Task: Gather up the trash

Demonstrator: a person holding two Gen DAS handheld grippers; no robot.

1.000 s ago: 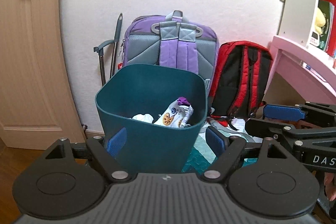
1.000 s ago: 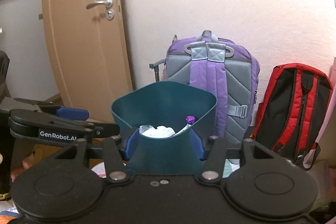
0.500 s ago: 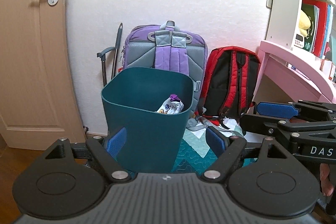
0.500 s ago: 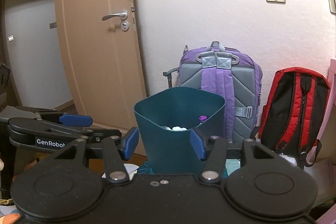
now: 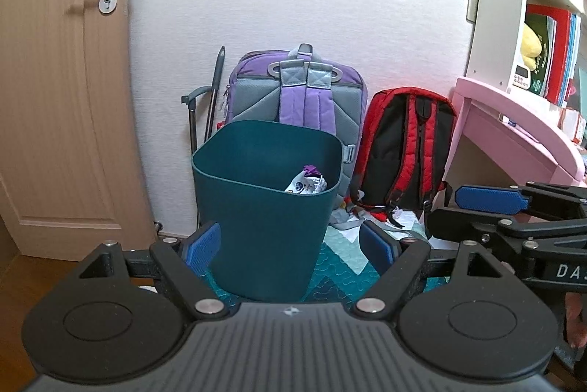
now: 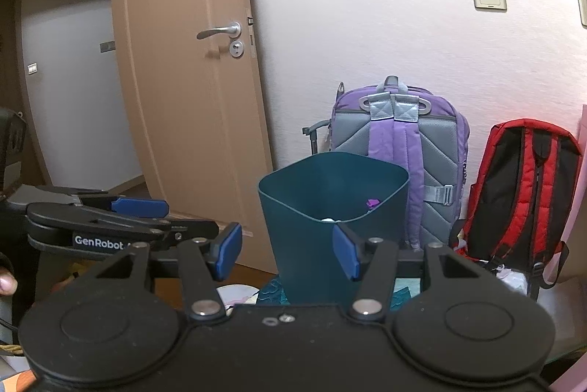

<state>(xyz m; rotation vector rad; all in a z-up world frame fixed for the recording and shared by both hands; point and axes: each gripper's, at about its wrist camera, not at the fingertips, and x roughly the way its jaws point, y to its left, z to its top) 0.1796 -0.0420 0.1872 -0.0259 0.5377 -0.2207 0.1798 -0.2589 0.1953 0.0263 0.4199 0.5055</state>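
The left gripper (image 5: 291,243) stands with its blue-padded jaws wide apart and nothing between the pads. The right gripper (image 6: 287,253) is likewise spread, its pads gripping nothing. In each wrist view the other gripper shows side-on at the edge of the frame.

Ahead of both grippers, clear of the pads, stands the dark teal plastic waste bin (image 5: 266,208) with rounded square sides. In the left wrist view it sits between the two fingers, nearer the left pad; in the right wrist view its lower right edge is overlapped by the right pad. The bin is upright, its long axis vertical and its open mouth facing up, tapering a little toward the base. Inside, against the far right wall, lies a crumpled white printed wrapper with a purple scrap on top (image 5: 307,181); only a sliver shows in the right view.

The bin rests on a teal quilted mat (image 5: 341,267). Behind it a purple and grey backpack (image 5: 299,94) and a red and black backpack (image 5: 407,149) lean on the white wall, with a wooden door (image 5: 62,98) to the left.
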